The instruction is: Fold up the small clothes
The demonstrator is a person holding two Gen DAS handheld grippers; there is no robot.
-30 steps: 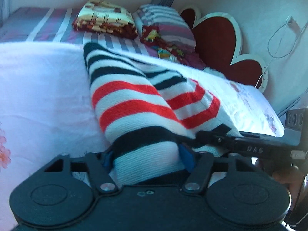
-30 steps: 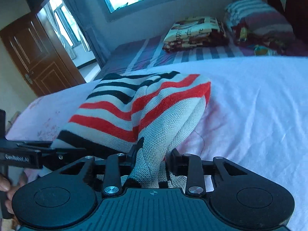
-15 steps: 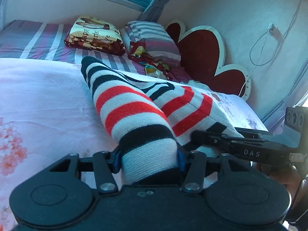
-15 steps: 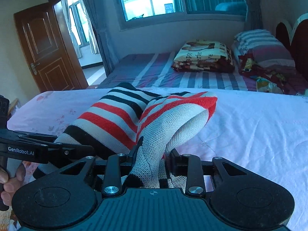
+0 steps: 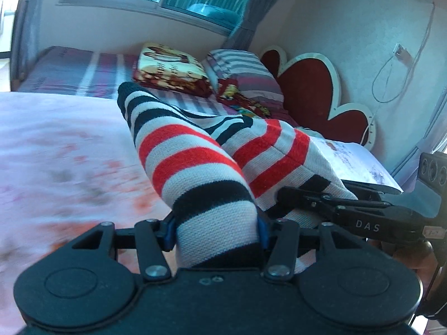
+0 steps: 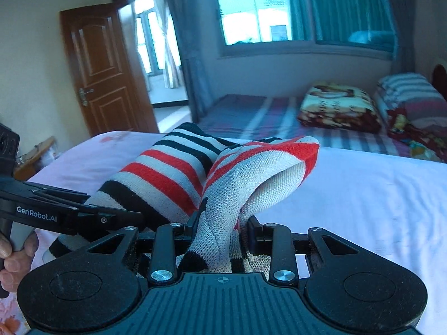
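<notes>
A small knitted garment with white, red and black stripes (image 5: 190, 150) drapes from both grippers above a bed with a pale pink floral sheet (image 5: 56, 150). My left gripper (image 5: 215, 227) is shut on one bunched end of the garment. My right gripper (image 6: 220, 230) is shut on the other end (image 6: 223, 201), which shows its pale inner side. The right gripper also shows at the right in the left wrist view (image 5: 335, 206). The left gripper shows at the left in the right wrist view (image 6: 78, 217). The garment's far fold hangs free above the sheet.
A second bed with a striped cover (image 6: 251, 114) lies beyond, bearing a folded patterned blanket (image 6: 338, 103) and striped pillows (image 6: 408, 92). A red heart-shaped headboard (image 5: 315, 97) stands at the right. A wooden door (image 6: 103, 72) stands open at the left.
Both grippers have risen and tilted up with the garment, lifting it off the sheet. More of the window and walls now shows.
</notes>
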